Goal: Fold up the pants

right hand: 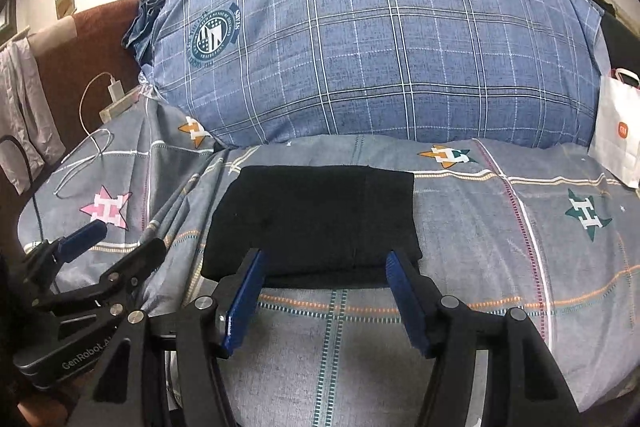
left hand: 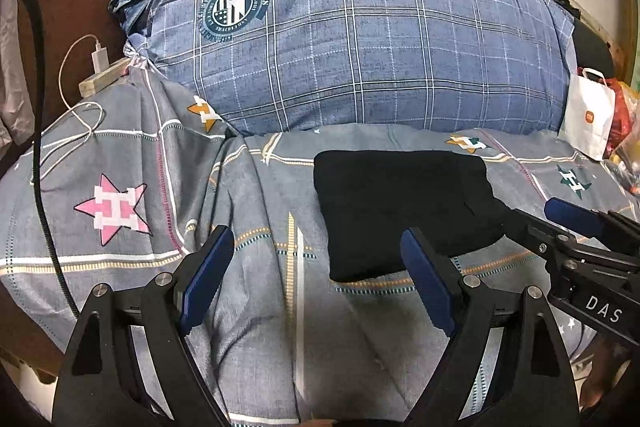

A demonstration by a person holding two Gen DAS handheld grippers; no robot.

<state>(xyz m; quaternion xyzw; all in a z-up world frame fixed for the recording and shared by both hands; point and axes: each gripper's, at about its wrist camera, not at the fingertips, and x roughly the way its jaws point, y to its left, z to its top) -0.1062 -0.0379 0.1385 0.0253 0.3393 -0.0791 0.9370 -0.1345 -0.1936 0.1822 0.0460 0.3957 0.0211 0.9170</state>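
The black pants (left hand: 400,211) lie folded into a compact rectangle on the grey patterned bedsheet (left hand: 256,307); they also show in the right wrist view (right hand: 316,219). My left gripper (left hand: 316,255) is open and empty, hovering just left of and in front of the pants. My right gripper (right hand: 324,275) is open and empty, its fingertips at the near edge of the pants, one on each side of the fold. The right gripper (left hand: 536,219) shows in the left wrist view at the pants' right edge. The left gripper (right hand: 120,235) shows at the left of the right wrist view.
A large blue plaid pillow (left hand: 360,39) lies behind the pants. A white charger and cable (left hand: 80,99) lie at the left on the sheet. A white paper bag (left hand: 588,115) stands at the right. A brown headboard (left hand: 76,19) is at the far left.
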